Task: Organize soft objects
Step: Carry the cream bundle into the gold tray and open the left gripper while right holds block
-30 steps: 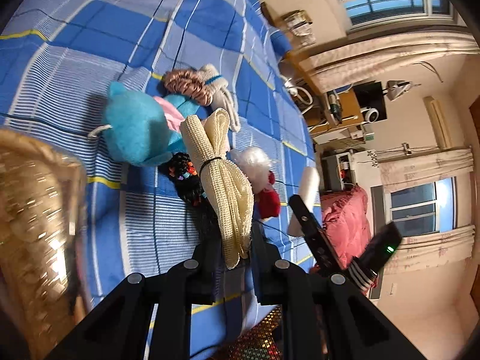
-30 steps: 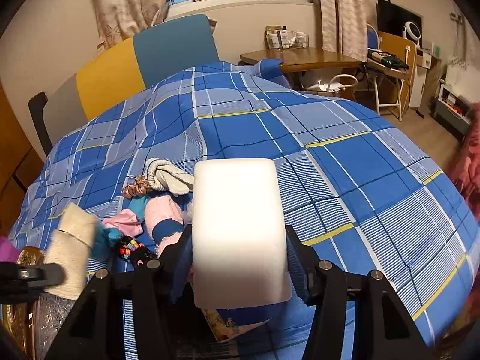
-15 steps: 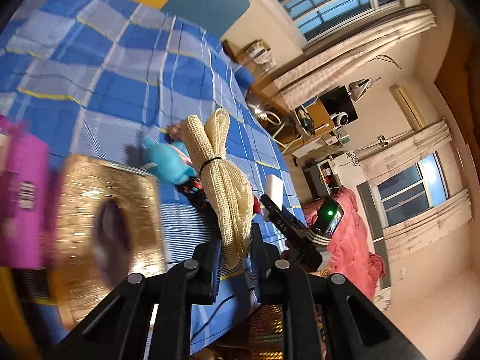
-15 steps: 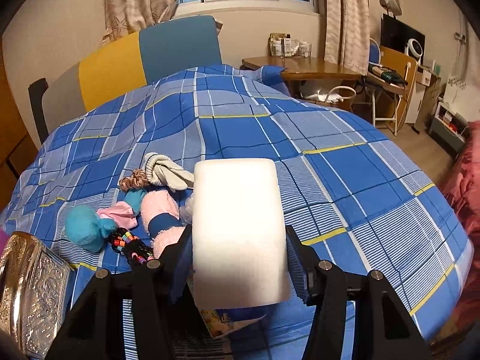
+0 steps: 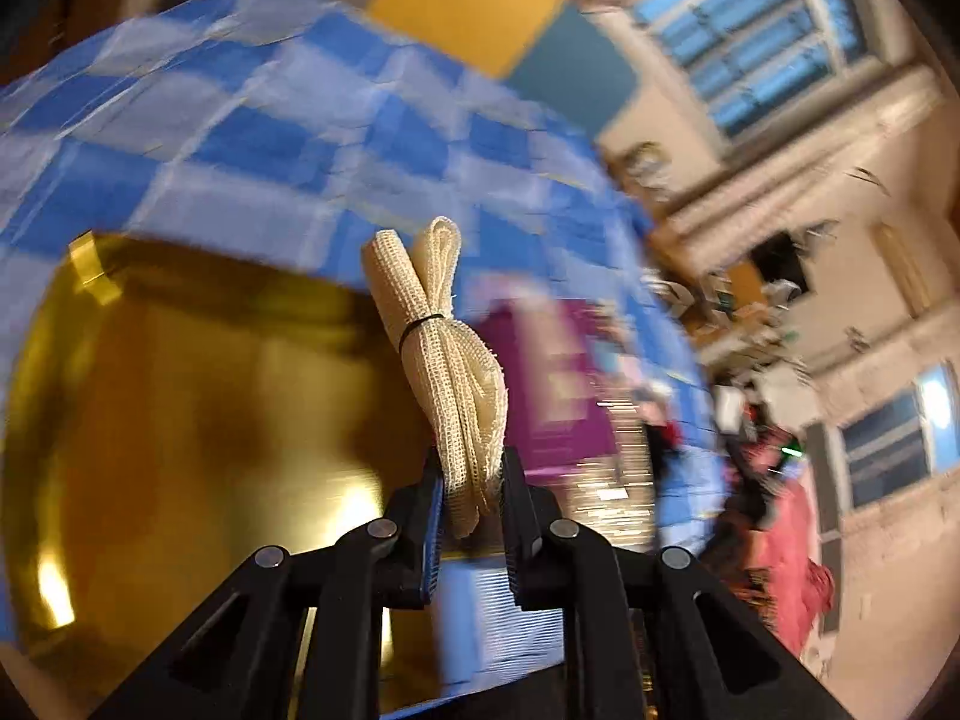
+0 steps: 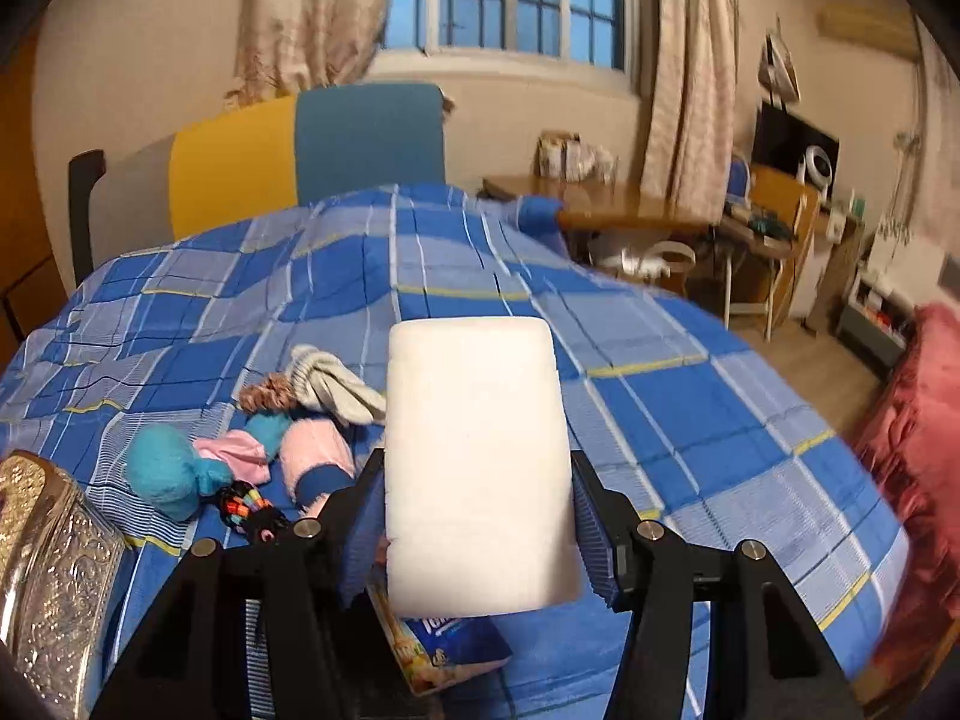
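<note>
While the left tool is clamped tight on the lower end of a cream mesh cloth bundled with a black band, the cloth stands up out of the jaws in front of a gold box whose shiny open inside fills the near left of that view. A purple packet lies just beyond the box, blurred, on the blue checked bed.

On the other side, the right tool grips a white foam block by its two long sides, held above the bed. Just below it sits a blue snack packet. Farther out on the bed lie the remaining soft things in a loose heap: a turquoise plush toy, a pink sock, a beaded band, a brown scrunchie and a pale knit sock. An embossed metal lid or box wall shows at the near left edge.

Judging from this, the step in hand is dropping the cloth into the box. It would go best by bringing the bundle well inside the rim before letting go, low enough that the springy cloth does not flop over the edge, and keeping the foam block clear until the left side is out.
</note>
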A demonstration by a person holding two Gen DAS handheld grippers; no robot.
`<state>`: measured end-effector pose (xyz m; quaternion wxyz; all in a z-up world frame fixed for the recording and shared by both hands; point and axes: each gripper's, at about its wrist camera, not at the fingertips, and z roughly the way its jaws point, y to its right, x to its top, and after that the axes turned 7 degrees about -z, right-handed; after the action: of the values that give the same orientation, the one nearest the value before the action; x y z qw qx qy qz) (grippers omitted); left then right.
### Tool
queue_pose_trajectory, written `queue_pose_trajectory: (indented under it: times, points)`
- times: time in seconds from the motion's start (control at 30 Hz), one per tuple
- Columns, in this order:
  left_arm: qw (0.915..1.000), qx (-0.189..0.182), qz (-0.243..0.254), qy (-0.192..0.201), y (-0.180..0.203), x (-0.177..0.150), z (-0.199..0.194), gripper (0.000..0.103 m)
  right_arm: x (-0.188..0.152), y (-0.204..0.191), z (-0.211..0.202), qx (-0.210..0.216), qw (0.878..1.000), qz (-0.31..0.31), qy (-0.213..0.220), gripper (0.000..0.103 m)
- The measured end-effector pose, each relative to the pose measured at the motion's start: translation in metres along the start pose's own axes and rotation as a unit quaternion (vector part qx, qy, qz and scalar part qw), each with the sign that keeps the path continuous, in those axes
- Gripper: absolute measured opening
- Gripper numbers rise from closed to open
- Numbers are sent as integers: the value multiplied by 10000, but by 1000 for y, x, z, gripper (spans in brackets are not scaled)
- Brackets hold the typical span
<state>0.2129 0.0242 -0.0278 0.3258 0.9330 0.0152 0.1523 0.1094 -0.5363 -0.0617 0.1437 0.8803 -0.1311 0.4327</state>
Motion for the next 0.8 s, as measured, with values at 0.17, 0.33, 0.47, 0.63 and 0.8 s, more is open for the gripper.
queue_pose_trajectory:
  times: [0.17, 0.33, 0.47, 0.63, 0.8]
  points:
    - [9966, 712, -373, -166, -68, 13, 12, 15, 2, -15, -17, 31, 9996, -139, 255, 57]
    - [9900, 1285, -465, -355, -107, 31, 24, 15, 1, -33, -44, 377, 9988, 54, 304, 57]
    - [9854, 1588, -412, -459, -130, 45, 32, 15, 3, -52, -71, 658, 9967, 141, 453, 57]
    - [9779, 2049, -235, -353, -142, 65, 38, 31, 8, -78, -104, 891, 9939, 142, 630, 57]
    - [9838, 1717, -514, -28, -150, 69, 23, 50, 18, -104, -133, 1163, 9900, 12, 799, 57]
